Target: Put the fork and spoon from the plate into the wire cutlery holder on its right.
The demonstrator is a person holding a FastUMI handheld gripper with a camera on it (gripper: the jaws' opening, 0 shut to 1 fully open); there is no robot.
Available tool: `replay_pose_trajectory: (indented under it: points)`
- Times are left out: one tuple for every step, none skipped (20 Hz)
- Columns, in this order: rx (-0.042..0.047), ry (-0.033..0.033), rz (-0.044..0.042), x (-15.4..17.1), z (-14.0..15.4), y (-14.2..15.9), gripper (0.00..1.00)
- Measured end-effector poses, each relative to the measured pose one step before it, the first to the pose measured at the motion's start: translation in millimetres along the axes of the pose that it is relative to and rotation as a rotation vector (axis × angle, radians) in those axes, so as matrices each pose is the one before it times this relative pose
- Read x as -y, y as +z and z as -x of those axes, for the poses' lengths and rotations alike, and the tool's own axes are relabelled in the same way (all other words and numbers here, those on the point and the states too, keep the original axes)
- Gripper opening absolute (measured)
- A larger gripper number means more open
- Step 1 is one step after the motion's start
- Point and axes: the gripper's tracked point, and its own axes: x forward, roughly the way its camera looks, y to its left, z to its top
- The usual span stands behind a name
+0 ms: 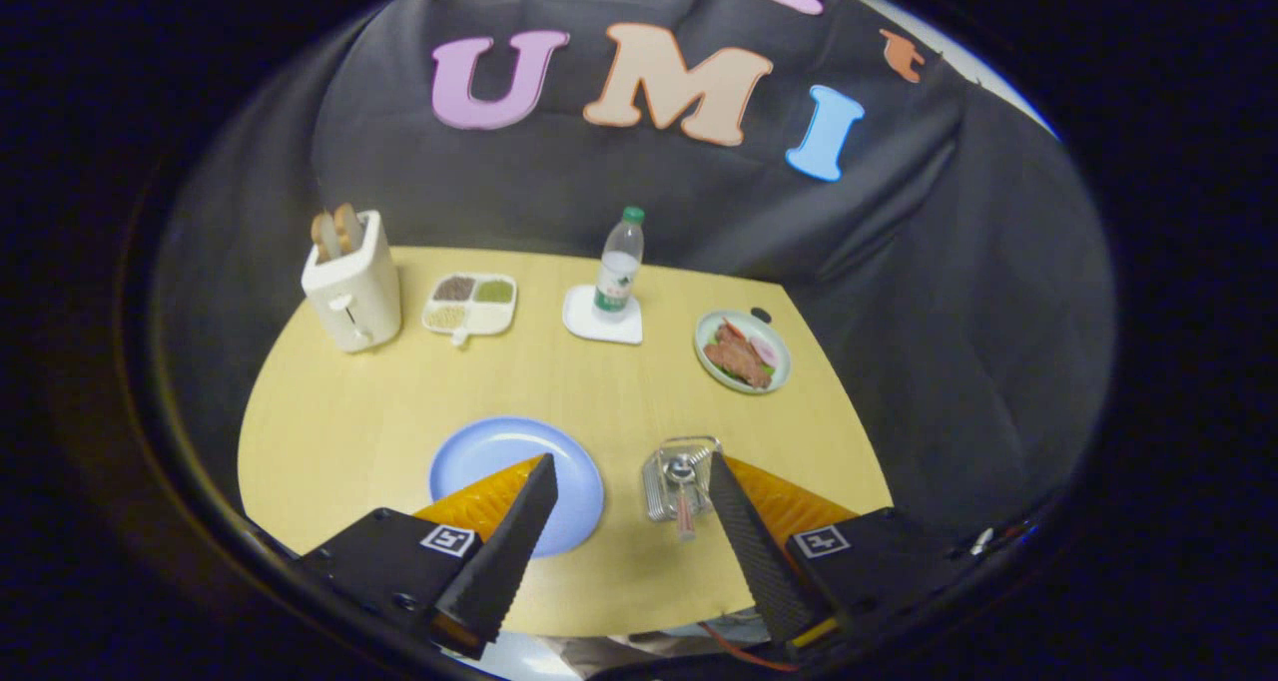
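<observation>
Backdrop: a black cloth wall hangs behind a pale wooden counter (599,391) with a rounded near edge.
Far row: from ten o'clock round to two o'clock stand a cream toaster (351,282) with two slices of toast up, a divided dish of grains (470,304), a water bottle (619,262) on a white coaster (602,317), and a plate of meat and vegetables (743,351).
Blue plate (509,461): near the jaws at about eleven o'clock, partly behind the left finger; the part that shows is bare, with no fork or spoon seen on it.
Wire cutlery holder (671,481): just ahead of the jaws at about one o'clock, to the right of the blue plate and touching the line of the right finger.
Cutlery (683,491): a spoon bowl shows at the holder's mouth and a pinkish handle points back toward the jaws; I cannot tell whether both pieces are in there.
Gripper (629,486): jaws spread wide, pinching nothing, above the counter.
Step in hand: by my reading the drop is done, or nearly, and the jaws are clear of the holder.
Doing it well: draw straight back and up, keeping the right finger off the holder's rim so it does not tip; check the hidden part of the plate for a leftover piece.
</observation>
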Motion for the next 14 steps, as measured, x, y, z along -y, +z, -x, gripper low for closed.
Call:
replay_pose_trajectory:
  points:
    - [0.06031,0.02227,-0.03655,-2.85,3.48,5.95,0.99]
    - [0.06050,0.01956,-0.03644,-1.58,1.46,7.93,0.99]
    - [0.06142,0.01528,-0.03349,-1.23,3.74,9.19,0.98]
    - [0.06025,0.01562,-0.02413,-0.09,3.63,9.78,0.98]
    - [0.05520,0.01639,-0.01059,1.03,1.37,10.18,0.98]
    - [0.05046,0.01472,-0.00020,0.10,5.26,7.50,0.98]
    - [0.04827,0.00943,0.00582,1.14,6.17,7.45,0.98]
    - [0.04939,0.00956,0.00773,1.01,8.79,5.57,0.98]
    - [0.05015,0.01157,0.00568,-1.14,5.92,7.17,0.98]
    - [0.04429,0.00702,0.00473,-1.84,6.54,5.12,0.98]
    - [0.02857,-0.00139,0.00900,0.38,4.50,3.78,0.98]
    - [0.01116,-0.00591,0.00984,2.29,6.12,-0.88,0.98]
    - [0.00567,0.00368,0.00719,0.70,4.49,-0.65,0.98]
    - [0.00120,0.00506,0.00013,-1.33,1.02,-1.22,0.98]
